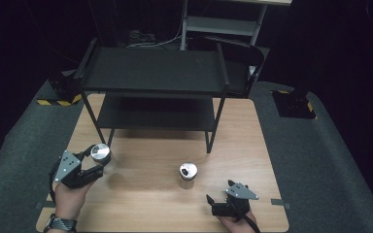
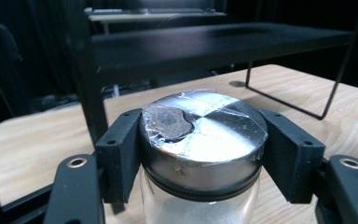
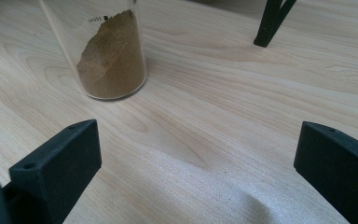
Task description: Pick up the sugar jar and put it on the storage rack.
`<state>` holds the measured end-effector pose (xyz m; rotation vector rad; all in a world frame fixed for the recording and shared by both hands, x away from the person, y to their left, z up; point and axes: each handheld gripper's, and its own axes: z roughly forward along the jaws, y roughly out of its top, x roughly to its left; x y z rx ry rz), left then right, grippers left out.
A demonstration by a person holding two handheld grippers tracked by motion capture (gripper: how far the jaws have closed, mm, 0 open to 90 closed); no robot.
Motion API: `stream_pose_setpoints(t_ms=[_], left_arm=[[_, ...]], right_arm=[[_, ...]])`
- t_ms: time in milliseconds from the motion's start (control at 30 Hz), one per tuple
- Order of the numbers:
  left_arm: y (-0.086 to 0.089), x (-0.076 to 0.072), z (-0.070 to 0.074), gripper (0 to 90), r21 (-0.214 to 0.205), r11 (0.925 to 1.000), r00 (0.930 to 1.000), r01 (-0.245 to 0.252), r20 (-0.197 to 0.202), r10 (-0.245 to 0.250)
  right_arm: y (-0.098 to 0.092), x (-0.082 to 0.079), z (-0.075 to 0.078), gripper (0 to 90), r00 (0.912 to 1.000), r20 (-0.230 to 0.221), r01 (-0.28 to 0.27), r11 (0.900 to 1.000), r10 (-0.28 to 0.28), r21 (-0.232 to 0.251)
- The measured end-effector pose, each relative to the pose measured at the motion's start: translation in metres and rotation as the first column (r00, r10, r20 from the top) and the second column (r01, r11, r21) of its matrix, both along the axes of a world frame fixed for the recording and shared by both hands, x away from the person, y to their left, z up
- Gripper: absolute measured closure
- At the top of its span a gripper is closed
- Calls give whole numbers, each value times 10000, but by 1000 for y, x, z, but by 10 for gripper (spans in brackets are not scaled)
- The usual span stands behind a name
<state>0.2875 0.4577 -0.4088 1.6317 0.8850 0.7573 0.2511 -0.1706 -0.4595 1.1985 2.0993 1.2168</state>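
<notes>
We find the left gripper (image 1: 93, 162) at the lower left of the high view, its jaws clenched on the metal lid of a glass jar (image 2: 203, 140). In the left gripper view the jar sits bottom centre, white powder inside; clear tape and a dark patch cover the lid, and we read no lettering there. The right gripper (image 1: 217, 204) rests at the lower right on the wooden table (image 1: 145, 194), jaws released, nothing between them. A second jar (image 3: 109, 51), holding brown powder, stands upper left in the right gripper view; a small printed mark near its top is illegible. A black shelf rack (image 1: 155, 73) occupies the upper centre.
</notes>
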Motion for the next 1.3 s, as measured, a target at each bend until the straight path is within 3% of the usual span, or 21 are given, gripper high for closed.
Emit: stream_pose_setpoints(t_ms=[300,567,767,1000,1300], left_arm=[[-5,-5,14,347,-248,9994,9996,221,155,-217],[-15,-13,35,347,-57,9989,9979,471,456,-468],[-21,-13,46,347,16,9979,9964,655,539,-655],[-23,-12,57,347,-400,9951,9944,906,580,-882],[-31,-12,79,347,-254,9944,9910,1026,891,-1000]], right_arm=[[-3,0,-1,2,10000,-29,5,9999,-5,160],[-4,0,-1,2,10000,-33,19,9997,-18,228],[-3,1,-1,2,10000,-37,1,9998,-1,173],[-4,1,-1,2,10000,-36,11,9997,-10,228],[-5,0,-2,2,10000,-4,-9,9997,10,249]])
